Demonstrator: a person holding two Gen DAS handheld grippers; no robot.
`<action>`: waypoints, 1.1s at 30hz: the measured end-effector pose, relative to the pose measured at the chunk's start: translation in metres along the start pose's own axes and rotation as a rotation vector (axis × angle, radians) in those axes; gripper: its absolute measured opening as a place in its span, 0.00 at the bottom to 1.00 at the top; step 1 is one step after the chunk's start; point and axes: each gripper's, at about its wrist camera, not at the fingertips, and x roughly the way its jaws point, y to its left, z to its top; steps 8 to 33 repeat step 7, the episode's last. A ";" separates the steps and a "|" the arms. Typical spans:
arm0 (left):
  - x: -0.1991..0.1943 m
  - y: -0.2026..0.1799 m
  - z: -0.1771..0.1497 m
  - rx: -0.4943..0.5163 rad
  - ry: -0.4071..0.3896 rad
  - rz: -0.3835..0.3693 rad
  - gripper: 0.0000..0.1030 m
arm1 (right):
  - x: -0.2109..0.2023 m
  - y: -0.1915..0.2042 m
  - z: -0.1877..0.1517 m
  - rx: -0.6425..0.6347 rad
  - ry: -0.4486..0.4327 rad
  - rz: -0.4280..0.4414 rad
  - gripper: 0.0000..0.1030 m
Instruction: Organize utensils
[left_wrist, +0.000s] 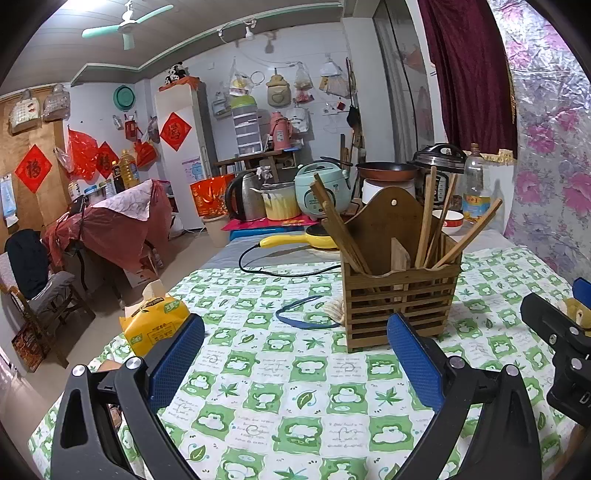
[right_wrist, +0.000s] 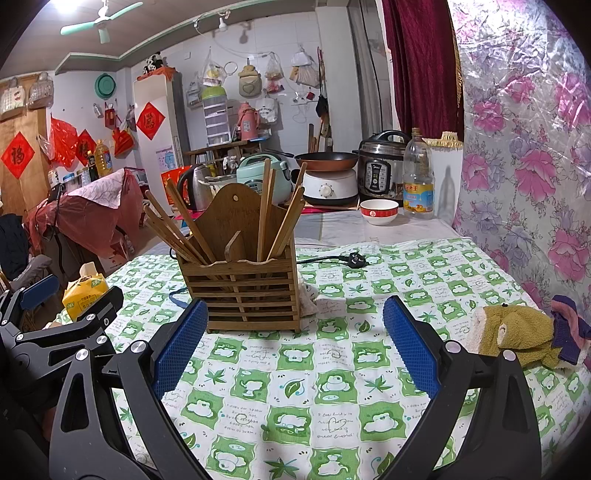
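- Wooden utensil holder (right_wrist: 243, 280): a slatted box with a tall arched back panel, standing upright on the green-and-white checked tablecloth (right_wrist: 332, 398), slightly left of centre in the right wrist view and right of centre in the left wrist view.
- Chopsticks (right_wrist: 184, 229): all that can be seen stand inside the holder, fanned outward in two groups, one leaning left and one leaning right, either side of an inner divider. No loose utensil is visible on the cloth.
- Left gripper (left_wrist: 295, 354): fingers spread wide, nothing between the blue pads (left_wrist: 173, 365); it hovers low over the cloth, near the holder but apart from it.
- Right gripper (right_wrist: 295, 347): fingers likewise spread and empty, aimed at the holder's front face, not touching it.
- Judged stage: the sorting appears largely complete, or the grippers are poised for a fresh approach; the frames alone do not settle which.
- Advice for the step: if a chopstick is to be straightened or regrouped, one gripper should steady the light holder at its wall while the other pinches a single stick near its upper end and lifts along its lean.
- Hazards: the power cord (right_wrist: 332, 260) behind the holder and the blue band (left_wrist: 306, 314) beside it could snag; a sideways push may tip the holder.
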 end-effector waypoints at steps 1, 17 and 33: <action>0.000 0.000 -0.001 -0.001 -0.001 -0.003 0.95 | 0.000 0.000 0.000 0.000 0.000 0.000 0.90; 0.000 0.004 -0.002 -0.010 -0.004 0.000 0.95 | 0.001 0.000 -0.001 0.000 0.000 0.000 0.90; 0.000 0.004 -0.002 -0.010 -0.004 0.000 0.95 | 0.001 0.000 -0.001 0.000 0.000 0.000 0.90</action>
